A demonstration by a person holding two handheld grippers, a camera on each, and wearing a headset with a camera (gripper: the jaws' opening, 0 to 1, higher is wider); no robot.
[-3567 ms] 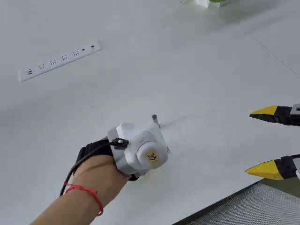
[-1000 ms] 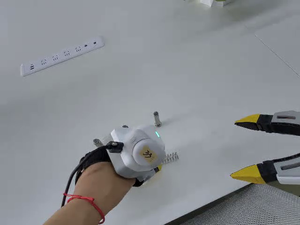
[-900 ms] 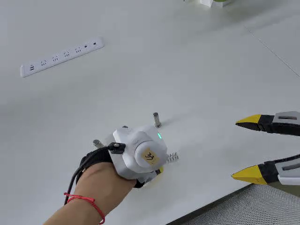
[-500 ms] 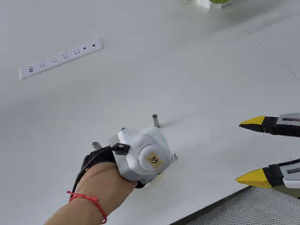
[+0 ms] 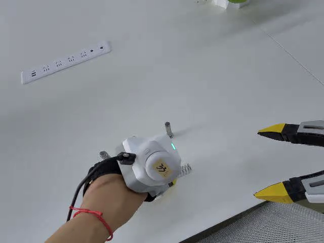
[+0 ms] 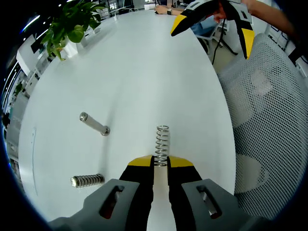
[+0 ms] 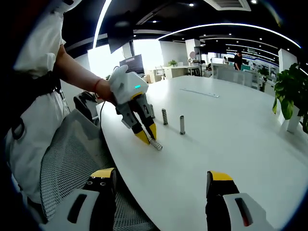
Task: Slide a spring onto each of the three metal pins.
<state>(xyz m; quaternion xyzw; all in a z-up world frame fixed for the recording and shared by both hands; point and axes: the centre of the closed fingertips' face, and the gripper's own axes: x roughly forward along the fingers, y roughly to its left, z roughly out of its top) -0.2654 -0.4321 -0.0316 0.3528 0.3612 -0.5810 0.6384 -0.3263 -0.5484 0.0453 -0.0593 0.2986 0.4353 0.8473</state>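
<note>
My left gripper [image 6: 161, 159] is shut on one end of a small steel spring [image 6: 162, 139], which lies flat on the white table [image 6: 144, 72] and points away from the jaws. In the head view the spring [image 5: 185, 169] sticks out to the right of the left gripper [image 5: 174, 178]. A bare metal pin [image 5: 168, 129] [image 6: 94, 123] stands just beyond it. Another pin [image 6: 88, 180] [image 7: 164, 116] carries a spring. A third pin [image 5: 105, 155] stands left of the hand. My right gripper [image 5: 268, 162] [image 7: 161, 178] hangs open over the table's near edge, well right of the pins.
A white power strip [image 5: 66, 62] lies at the far left of the table. A grey mesh chair [image 5: 273, 223] sits below the table's near edge under the right gripper. A potted plant [image 6: 72, 29] stands at the table's far end.
Half a second ago the spring was almost hidden under the left gripper; now it shows again at its right. The right gripper has barely moved.
</note>
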